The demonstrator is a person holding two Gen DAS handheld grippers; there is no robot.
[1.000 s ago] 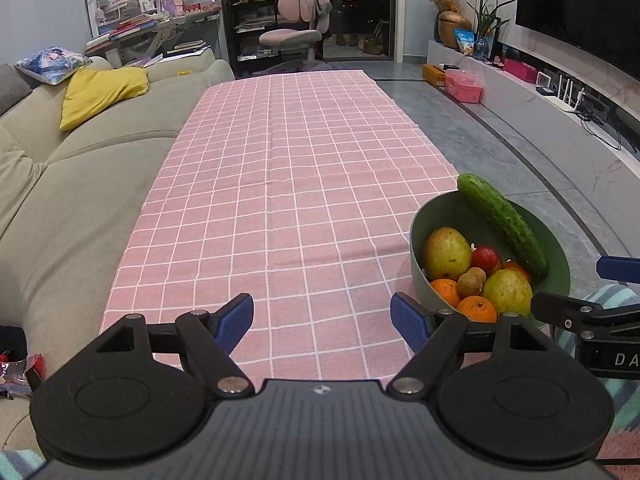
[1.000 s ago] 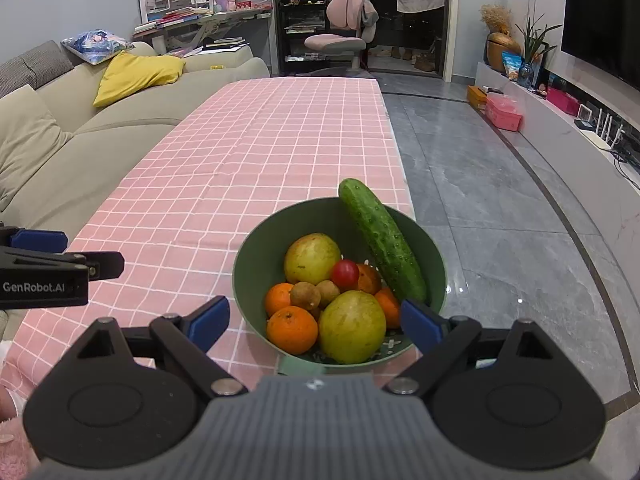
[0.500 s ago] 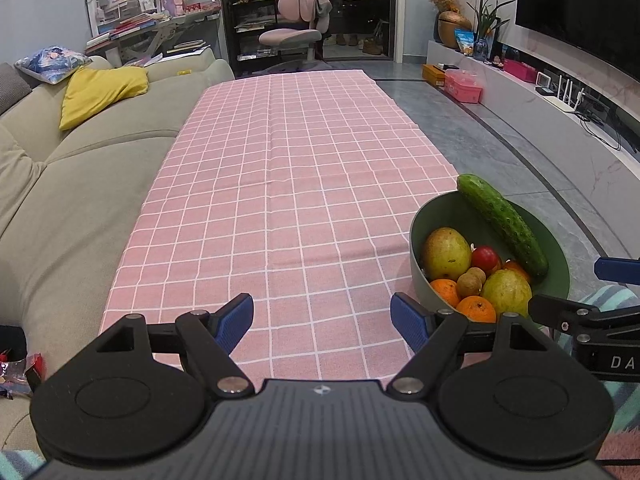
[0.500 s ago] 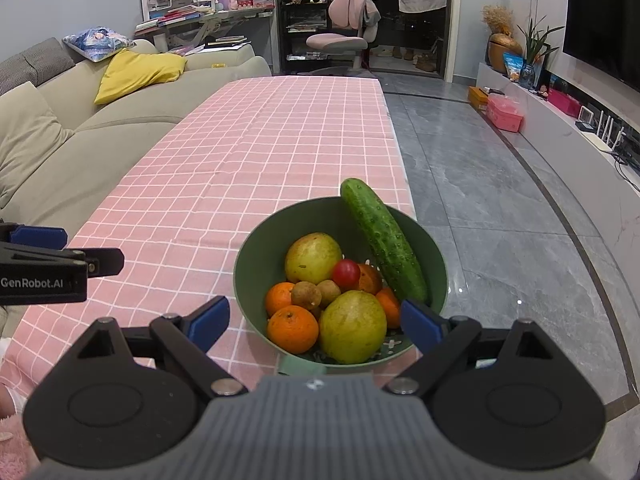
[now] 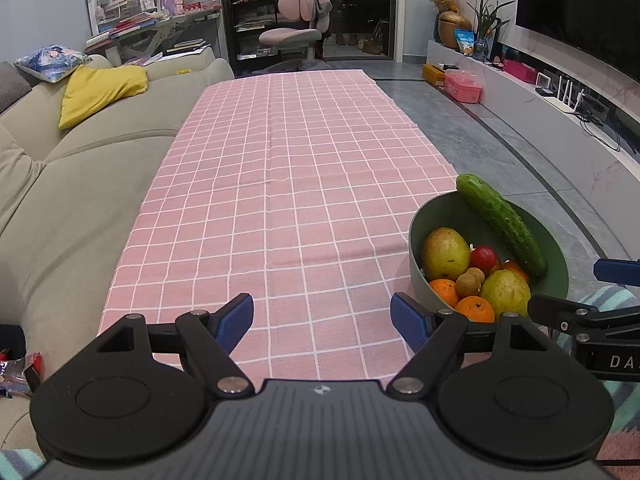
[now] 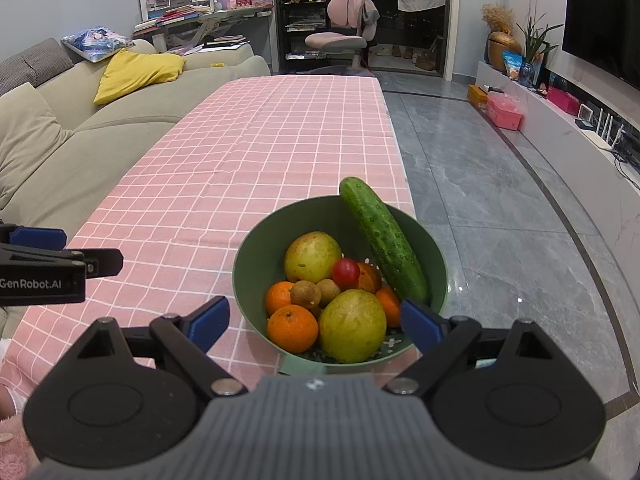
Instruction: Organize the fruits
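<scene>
Setting: While both tools hover at the near end of the pink checked tablecloth [image 5: 304, 184], the green bowl [image 6: 256, 248] sits at the cloth's near right corner, just beside the table edge.
Left gripper [image 5: 322, 318]: jaws spread wide, empty, over bare cloth left of the bowl.
Right gripper [image 6: 316, 322]: jaws spread wide, empty, facing the bowl, its fingertips apparently either side of the near rim.
Contents: cucumber [image 6: 382, 240] leaning on the far rim, one end above it; two yellow-green pears [image 6: 352, 332]; several oranges [image 6: 292, 328]; a small red tomato [image 6: 346, 272]; brown round fruits [image 6: 306, 294], probably kiwis.
Textures: cucumber pebbled and likely stiff; oranges dimpled; pears smooth, probably bruisable.
Handling: cucumber judged easiest, taken across its middle; round fruit may roll, so grip at the widest girth; the tomato looks soft, so gentle pressure.
Bowl: smooth, rigid-looking, patterned inside at the base.
</scene>
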